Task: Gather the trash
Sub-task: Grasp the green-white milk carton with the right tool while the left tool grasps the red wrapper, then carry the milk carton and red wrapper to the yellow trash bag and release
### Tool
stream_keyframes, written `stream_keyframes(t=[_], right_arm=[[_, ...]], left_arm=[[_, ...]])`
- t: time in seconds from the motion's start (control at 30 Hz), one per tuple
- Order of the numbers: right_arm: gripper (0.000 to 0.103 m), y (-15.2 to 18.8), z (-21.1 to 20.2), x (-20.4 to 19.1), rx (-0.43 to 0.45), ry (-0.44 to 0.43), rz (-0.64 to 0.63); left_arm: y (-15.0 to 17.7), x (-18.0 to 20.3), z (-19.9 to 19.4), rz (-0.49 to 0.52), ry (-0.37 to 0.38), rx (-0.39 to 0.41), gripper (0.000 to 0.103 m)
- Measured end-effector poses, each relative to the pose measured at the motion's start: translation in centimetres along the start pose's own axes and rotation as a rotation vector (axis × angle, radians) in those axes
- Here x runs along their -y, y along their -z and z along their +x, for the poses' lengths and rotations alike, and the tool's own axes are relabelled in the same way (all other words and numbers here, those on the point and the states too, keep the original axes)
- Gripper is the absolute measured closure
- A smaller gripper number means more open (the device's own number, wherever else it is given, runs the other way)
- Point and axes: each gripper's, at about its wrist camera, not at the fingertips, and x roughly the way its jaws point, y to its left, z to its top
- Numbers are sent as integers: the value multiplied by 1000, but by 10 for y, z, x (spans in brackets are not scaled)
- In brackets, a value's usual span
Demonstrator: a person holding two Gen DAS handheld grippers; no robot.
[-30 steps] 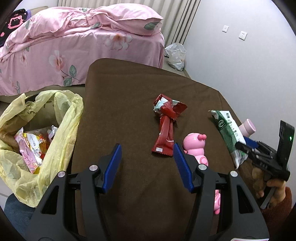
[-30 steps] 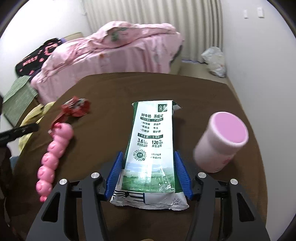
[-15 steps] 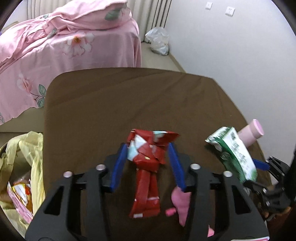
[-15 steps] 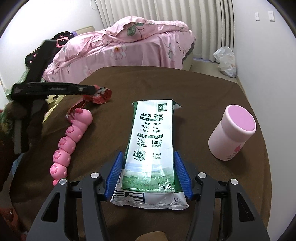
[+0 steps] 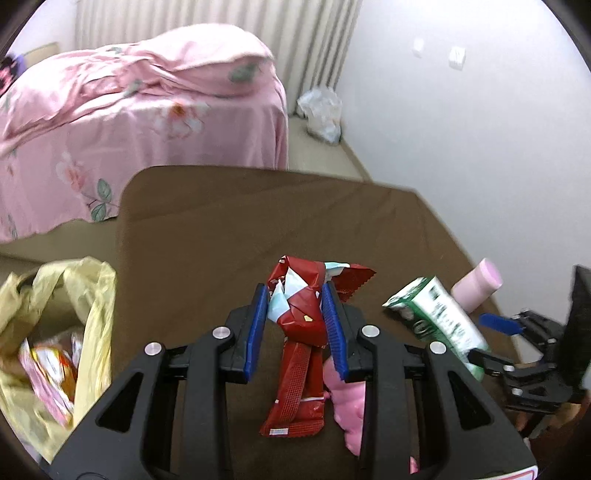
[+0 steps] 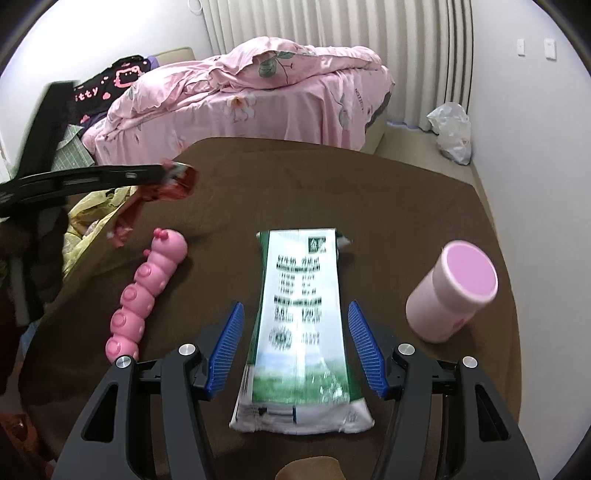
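Nearest in the left wrist view, the left tongs (image 5: 295,325) are closing, their blue pads pressed on both sides of a crumpled red snack wrapper (image 5: 301,343). The wrapper's long tail hangs down below the pads, over the brown worktop (image 5: 221,221). Seen from the right wrist view, this wrapper (image 6: 173,182) is lifted clear of the worktop, at the tip of the black tongs reaching in from the left.

Closest in the right wrist view, the right tongs (image 6: 295,350) stand open, with a clear gap on each side of a flattened green and white milk carton (image 6: 301,332). The carton lies between the blue pads, printed face up, pointing away from the camera. Whether it rests flat on the worktop cannot be told here.

Just left of the carton, a pink caterpillar toy (image 6: 144,291) lies on the worktop, its head with two small feelers at the far end. To the right of the carton a pink cup (image 6: 452,288) stands on the worktop, leaning slightly.

At the left edge of the worktop hangs a yellow plastic bag (image 5: 92,314), mouth open, with colourful wrappers inside it.

Beyond the worktop stands a bed (image 6: 258,96) covered in pink floral bedding. Farther back, a white plastic bag (image 6: 452,129) sits on the floor by the wall, beside pale pleated curtains (image 6: 332,26).
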Motion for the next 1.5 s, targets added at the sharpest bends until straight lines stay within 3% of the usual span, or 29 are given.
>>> stream_keyframes(t=[0.13, 0.23, 0.47, 0.97, 1.3, 1.5], right_arm=[[48, -15, 15, 3, -45, -3, 10], [47, -26, 33, 3, -100, -4, 3], [49, -47, 63, -17, -169, 57, -126], [51, -75, -28, -53, 132, 8, -180], [51, -95, -66, -87, 261, -28, -212], [51, -113, -68, -130, 304, -114, -253]], left_arm=[[18, -8, -24, -93, 16, 55, 74], [30, -15, -28, -144, 30, 47, 74], [48, -20, -29, -157, 28, 25, 74], [46, -26, -79, -161, 38, 145, 74], [43, -42, -119, -144, -15, 240, 74], [42, -88, -140, -172, -104, 284, 74]])
